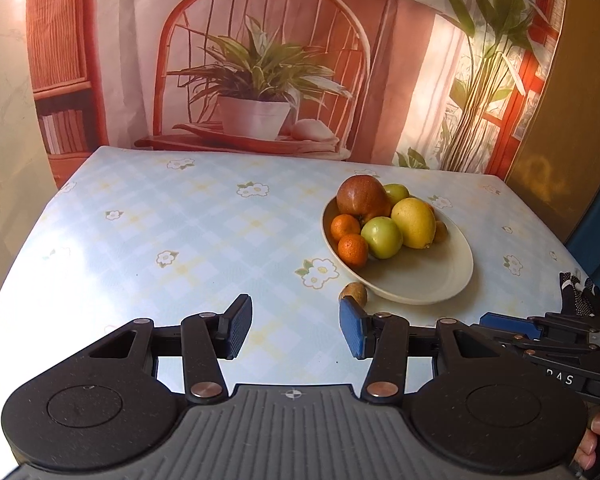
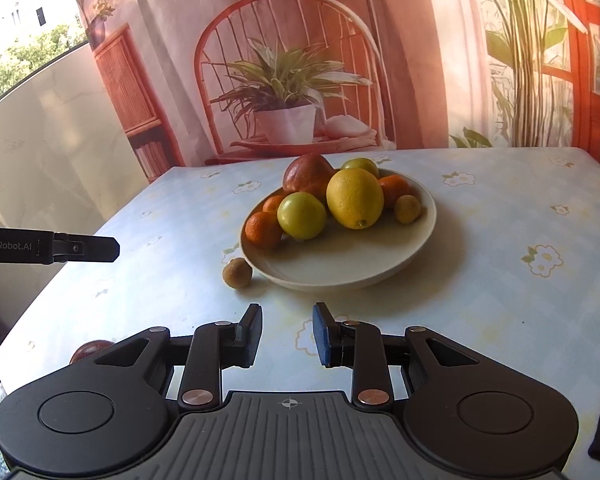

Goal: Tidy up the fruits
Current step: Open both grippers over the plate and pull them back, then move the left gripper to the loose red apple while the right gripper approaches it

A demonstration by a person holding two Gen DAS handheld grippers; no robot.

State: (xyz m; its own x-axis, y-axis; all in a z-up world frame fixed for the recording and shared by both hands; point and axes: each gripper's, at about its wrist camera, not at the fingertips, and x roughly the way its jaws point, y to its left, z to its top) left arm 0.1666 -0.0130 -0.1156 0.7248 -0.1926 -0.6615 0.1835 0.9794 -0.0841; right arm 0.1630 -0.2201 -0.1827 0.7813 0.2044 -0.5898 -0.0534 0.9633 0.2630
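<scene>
Flower-print table (image 2: 500, 300), fruit plate (image 2: 340, 268), small brown fruit (image 2: 237, 273) beside it

1. A cream oval bowl (image 2: 420, 236) sits on the floral tablecloth, its near half bare.
2. A yellow lemon (image 2: 355, 198) lies at the centre of the bowl's far half, tip toward the camera.
3. A green apple (image 2: 302, 216) rests against the lemon's left side.
4. A red-brown apple (image 2: 306, 178) sits behind the lemon, at the bowl's back.
5. Small oranges (image 2: 262, 230) crowd the bowl's left rim.
6. A small brownish fruit (image 2: 237, 273) lies outside the bowl, just beside its left near edge.
</scene>
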